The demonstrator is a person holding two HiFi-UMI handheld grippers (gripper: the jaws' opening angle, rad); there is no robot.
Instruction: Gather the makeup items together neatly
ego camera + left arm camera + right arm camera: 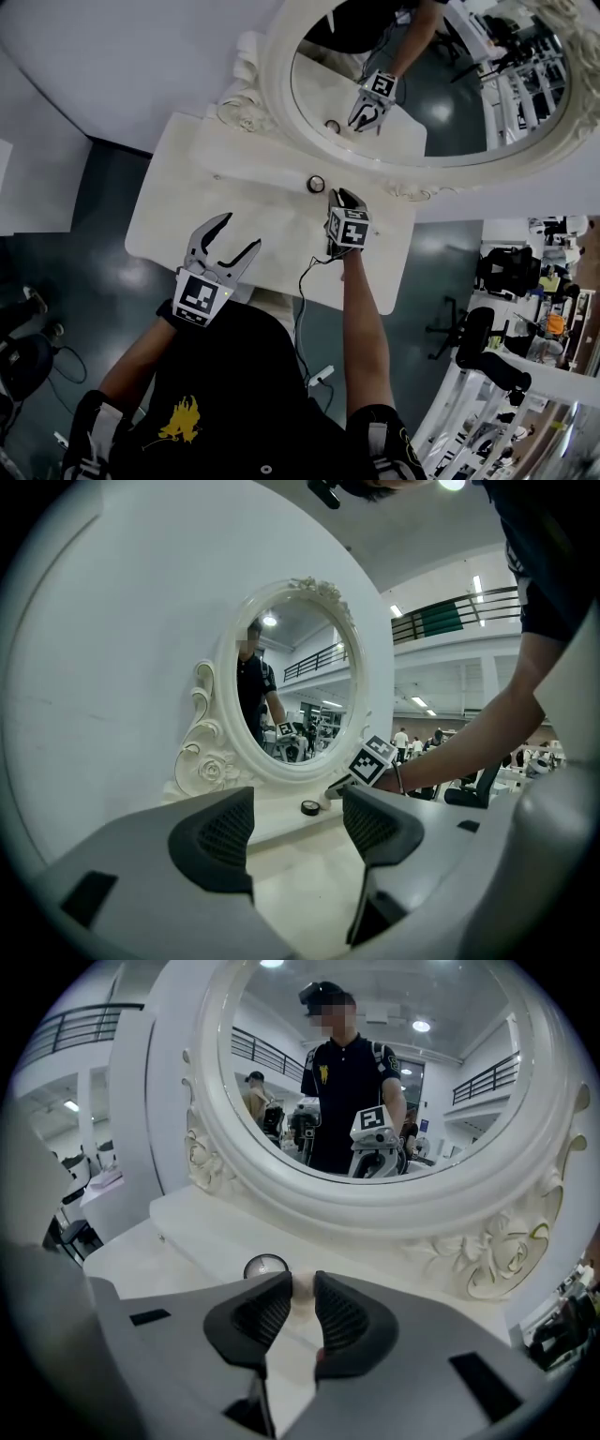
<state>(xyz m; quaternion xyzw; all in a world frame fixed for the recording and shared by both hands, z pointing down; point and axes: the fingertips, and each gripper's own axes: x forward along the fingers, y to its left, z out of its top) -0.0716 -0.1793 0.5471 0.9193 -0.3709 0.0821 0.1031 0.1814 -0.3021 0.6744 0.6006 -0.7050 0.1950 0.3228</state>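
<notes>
We find the left half of the surface point(178, 216) bare, so the wide-open left tool point(240, 232) has free passage ahead. At the back, the mirror frame point(277, 103) and its carved base block the way. Right of centre, the right tool point(343, 197), closed on a small pale item point(300, 1286), hangs near the round compact point(316, 184). A cable point(302, 281) crosses the near edge.
</notes>
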